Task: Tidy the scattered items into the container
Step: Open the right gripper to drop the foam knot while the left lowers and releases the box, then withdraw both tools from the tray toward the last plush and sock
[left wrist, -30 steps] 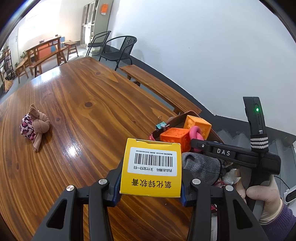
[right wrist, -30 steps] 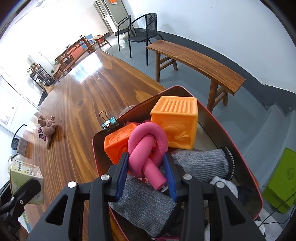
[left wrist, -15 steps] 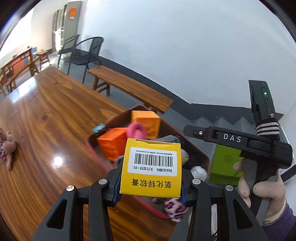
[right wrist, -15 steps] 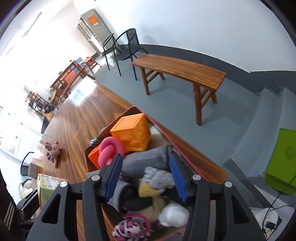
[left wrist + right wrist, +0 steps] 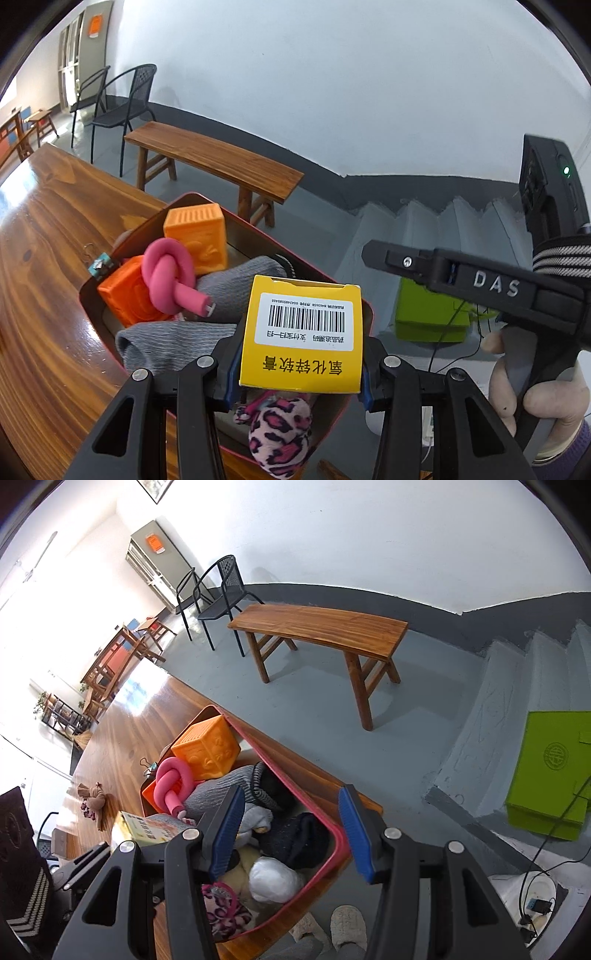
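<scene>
The long wooden table [image 5: 44, 266] carries, at its far corner by the bench [image 5: 321, 627], the red-rimmed metal container [image 5: 338, 843]. Inside it lie grey knit gloves [image 5: 173, 343], a paler orange embossed cube [image 5: 199, 232] at the far end with a deeper orange cube [image 5: 127, 291] beside it, a dark knit item [image 5: 295, 838], a white bundle [image 5: 275, 880], a pink foam tube tied in a knot [image 5: 168, 273] resting on the cubes and gloves, and a pink leopard-print hair tie [image 5: 280, 430] at the near end. A binder clip [image 5: 98, 264] sits at the container's far-left rim; whether it is inside or on the table cannot be told.

The left gripper [image 5: 299, 354] is clamped on a yellow medicine box [image 5: 301, 332] with a barcode label, held above the near half of the container, over the gloves and hair tie. The right gripper [image 5: 291, 830] is spread wide with nothing between its blue pads [image 5: 354, 830], hovering over the container's right rim.

A brown and leopard fabric scrunchie [image 5: 94, 799] lies well apart on the tabletop.

A second ago the right gripper was pinching the pink knot down inside the container; now the knot lies released there and the gripper has lifted back. The box was then over bare table short of the container and has since come over it.
</scene>
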A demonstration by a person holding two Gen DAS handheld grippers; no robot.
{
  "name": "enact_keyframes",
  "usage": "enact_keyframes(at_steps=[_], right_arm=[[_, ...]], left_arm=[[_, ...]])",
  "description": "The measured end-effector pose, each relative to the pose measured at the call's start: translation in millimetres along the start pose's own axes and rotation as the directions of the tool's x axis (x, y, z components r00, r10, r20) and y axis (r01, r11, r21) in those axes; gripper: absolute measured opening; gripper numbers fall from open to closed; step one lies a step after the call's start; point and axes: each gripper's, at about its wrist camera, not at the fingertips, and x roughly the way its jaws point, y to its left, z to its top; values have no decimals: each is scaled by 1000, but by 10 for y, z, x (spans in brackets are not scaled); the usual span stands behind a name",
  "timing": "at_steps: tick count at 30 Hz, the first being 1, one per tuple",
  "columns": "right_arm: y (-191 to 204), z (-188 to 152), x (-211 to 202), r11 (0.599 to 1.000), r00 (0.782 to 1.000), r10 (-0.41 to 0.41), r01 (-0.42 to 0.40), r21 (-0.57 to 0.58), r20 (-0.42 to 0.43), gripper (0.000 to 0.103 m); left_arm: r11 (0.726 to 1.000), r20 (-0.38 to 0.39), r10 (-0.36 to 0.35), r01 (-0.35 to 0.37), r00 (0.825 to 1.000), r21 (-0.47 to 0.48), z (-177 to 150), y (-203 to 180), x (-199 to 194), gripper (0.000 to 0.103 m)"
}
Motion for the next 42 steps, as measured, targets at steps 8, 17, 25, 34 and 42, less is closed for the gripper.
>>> enact_keyframes(at_steps=[8, 17, 25, 34, 42], right_arm=[[-13, 24, 18, 1000, 1000, 5, -5, 2, 4, 57], [59, -23, 43, 1000, 1000, 9, -9, 7, 3, 57], [58, -7, 11, 999, 1000, 3, -4, 33, 23, 57], [299, 7, 55, 1000, 1000, 20, -20, 2, 21, 57], [757, 15, 220, 997, 999, 50, -50, -64, -3, 57]], left_arm=[[1000, -38, 29, -30, 999, -5, -96, -6, 126, 50], [999, -31, 40, -39, 999, 37, -192, -127, 79, 89], [999, -8, 32, -32, 999, 18, -214, -52, -101, 89], [994, 45, 94, -91, 995, -58, -225, 243, -390, 102], [978, 71, 163, -152, 984, -145, -316, 690, -655, 102]])
